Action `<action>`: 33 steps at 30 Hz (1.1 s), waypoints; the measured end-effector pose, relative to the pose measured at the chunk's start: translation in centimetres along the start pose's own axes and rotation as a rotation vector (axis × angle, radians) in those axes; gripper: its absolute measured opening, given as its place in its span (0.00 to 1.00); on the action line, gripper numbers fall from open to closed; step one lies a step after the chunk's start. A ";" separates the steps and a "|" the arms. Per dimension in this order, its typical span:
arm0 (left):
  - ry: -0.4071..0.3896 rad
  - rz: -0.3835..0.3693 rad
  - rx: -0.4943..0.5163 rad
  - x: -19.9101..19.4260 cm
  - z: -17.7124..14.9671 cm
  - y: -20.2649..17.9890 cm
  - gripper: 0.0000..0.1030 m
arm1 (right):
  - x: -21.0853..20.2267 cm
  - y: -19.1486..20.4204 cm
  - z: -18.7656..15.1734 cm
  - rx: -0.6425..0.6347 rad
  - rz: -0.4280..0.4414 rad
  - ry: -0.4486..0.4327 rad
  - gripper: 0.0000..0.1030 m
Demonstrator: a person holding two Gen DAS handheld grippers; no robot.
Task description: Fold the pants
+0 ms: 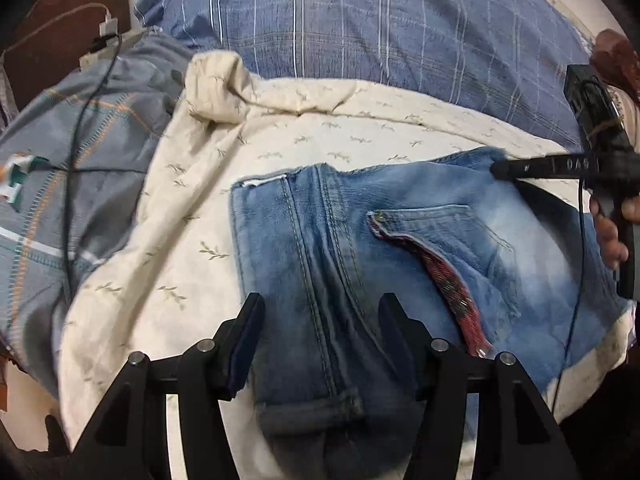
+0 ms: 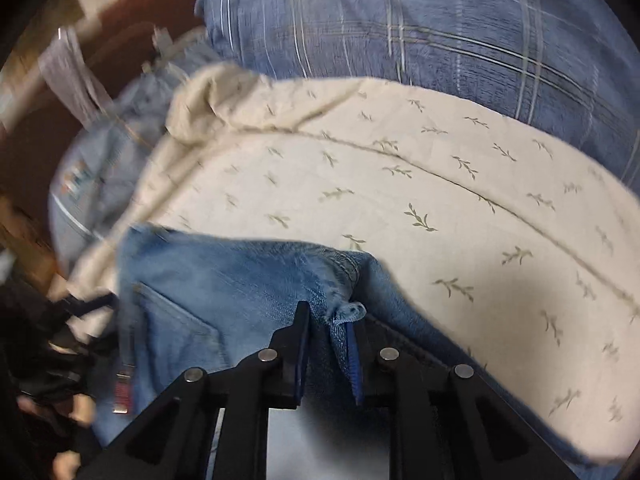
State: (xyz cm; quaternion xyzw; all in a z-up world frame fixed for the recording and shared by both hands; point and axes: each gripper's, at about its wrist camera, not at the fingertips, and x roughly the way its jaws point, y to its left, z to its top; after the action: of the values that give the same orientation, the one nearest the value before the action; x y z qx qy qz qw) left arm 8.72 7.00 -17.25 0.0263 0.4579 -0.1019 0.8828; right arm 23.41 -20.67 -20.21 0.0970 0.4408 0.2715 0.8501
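Note:
Light blue denim pants [image 1: 360, 248] lie folded on a cream leaf-print sheet [image 1: 280, 136]; a pocket with a red plaid lining faces up. My left gripper [image 1: 320, 308] is open, its fingers straddling the pants' near seam. My right gripper [image 2: 330, 312] is shut on a far corner of the pants [image 2: 240, 280]; a bunch of denim is pinched between its pads. In the left wrist view the right gripper [image 1: 500, 170] reaches in from the right edge onto that corner.
A blue plaid pillow [image 1: 360, 20] lies behind the sheet [image 2: 440, 200]. A grey plaid blanket [image 1: 60, 152] with a black cable and charger [image 1: 108, 28] lies at left. A brown headboard [image 1: 52, 20] stands at far left.

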 end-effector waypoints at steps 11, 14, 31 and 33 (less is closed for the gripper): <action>0.053 0.080 0.087 0.5 -1.6 -1.0 0.60 | -4.5 -0.6 -5.0 0.043 -0.029 -0.038 0.18; 0.064 0.090 0.069 0.9 -1.7 -0.8 0.64 | -2.2 -2.3 -5.6 0.124 -0.074 0.006 0.19; 0.109 -0.088 0.163 0.4 1.4 -11.6 0.78 | -17.5 -11.2 -15.6 0.470 -0.215 -0.276 0.19; 0.173 -0.085 0.186 1.9 0.8 -13.0 0.78 | -18.0 -12.7 -17.5 0.514 -0.272 -0.215 0.19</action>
State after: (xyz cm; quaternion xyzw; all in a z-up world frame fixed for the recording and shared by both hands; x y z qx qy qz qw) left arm 7.79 -6.13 -17.69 0.0976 0.5214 -0.1785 0.8287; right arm 5.80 -42.43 -23.13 0.2770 0.4115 0.0230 0.8680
